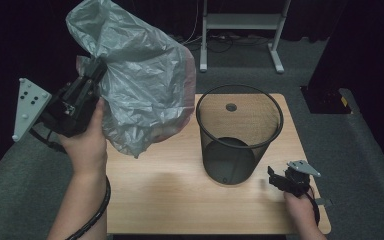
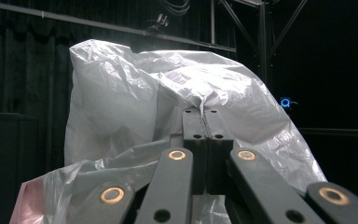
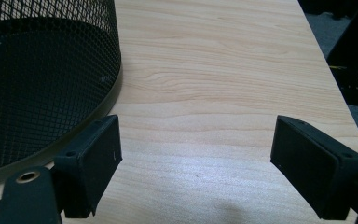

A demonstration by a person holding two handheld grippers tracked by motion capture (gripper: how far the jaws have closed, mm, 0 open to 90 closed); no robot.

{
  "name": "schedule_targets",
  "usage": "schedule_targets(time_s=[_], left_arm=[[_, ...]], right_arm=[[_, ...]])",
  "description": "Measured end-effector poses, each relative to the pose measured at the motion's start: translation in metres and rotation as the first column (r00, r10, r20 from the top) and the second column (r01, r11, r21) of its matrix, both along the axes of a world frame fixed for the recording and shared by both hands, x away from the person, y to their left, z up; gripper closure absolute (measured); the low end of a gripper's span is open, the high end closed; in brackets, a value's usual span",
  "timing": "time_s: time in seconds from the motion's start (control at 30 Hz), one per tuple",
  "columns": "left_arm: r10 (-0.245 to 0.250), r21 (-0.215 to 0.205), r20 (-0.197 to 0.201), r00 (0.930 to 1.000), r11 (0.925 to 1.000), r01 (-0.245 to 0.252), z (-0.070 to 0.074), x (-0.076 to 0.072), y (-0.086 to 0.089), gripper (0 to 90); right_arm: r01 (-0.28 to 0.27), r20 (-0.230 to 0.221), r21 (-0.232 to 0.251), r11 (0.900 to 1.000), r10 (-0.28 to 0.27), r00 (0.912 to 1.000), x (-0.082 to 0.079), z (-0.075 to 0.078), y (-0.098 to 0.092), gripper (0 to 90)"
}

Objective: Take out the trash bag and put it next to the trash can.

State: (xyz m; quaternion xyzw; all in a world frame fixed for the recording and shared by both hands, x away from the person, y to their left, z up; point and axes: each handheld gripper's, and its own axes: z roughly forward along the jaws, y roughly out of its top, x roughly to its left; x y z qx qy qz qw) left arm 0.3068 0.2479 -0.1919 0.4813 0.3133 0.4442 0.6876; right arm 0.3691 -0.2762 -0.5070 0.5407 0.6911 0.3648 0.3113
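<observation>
A crumpled translucent grey plastic bag [image 1: 140,80] hangs in the air over the table's left side. My left gripper [image 1: 97,67] is shut on its edge, raised above the table's left edge. In the left gripper view the bag [image 2: 135,107] billows behind the two jaws, which stand pressed together with the film pinched between them [image 2: 206,119]. A black wire-mesh bin [image 1: 237,132] stands upright on the wooden table [image 1: 170,200]. My right gripper [image 1: 275,179] rests low by the bin's right side, open, with bare wood between its pads [image 3: 93,163].
The mesh bin [image 3: 42,79] curves close to my right gripper's left jaw. The table's right edge [image 3: 340,93] drops to dark carpet. A white desk frame [image 1: 240,30] stands on the floor beyond the table.
</observation>
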Motion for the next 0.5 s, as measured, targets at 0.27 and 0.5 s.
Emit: schedule_targets(time_s=[0.27,0.5], left_arm=[[0.016,0.006,-0.035,0.9992,0.9999,-0.016,-0.011,0.002,0.012,89.9],[0.030,0.001,-0.063,0.9976,0.9996,-0.030,-0.021,0.005,0.019,89.9]], right_arm=[[-0.003,-0.003,-0.007,1.000,0.003,1.0000,0.002,0.000,-0.001,15.9],[0.012,-0.010,0.002,1.000,-0.012,0.9999,0.000,0.000,-0.003,16.0]])
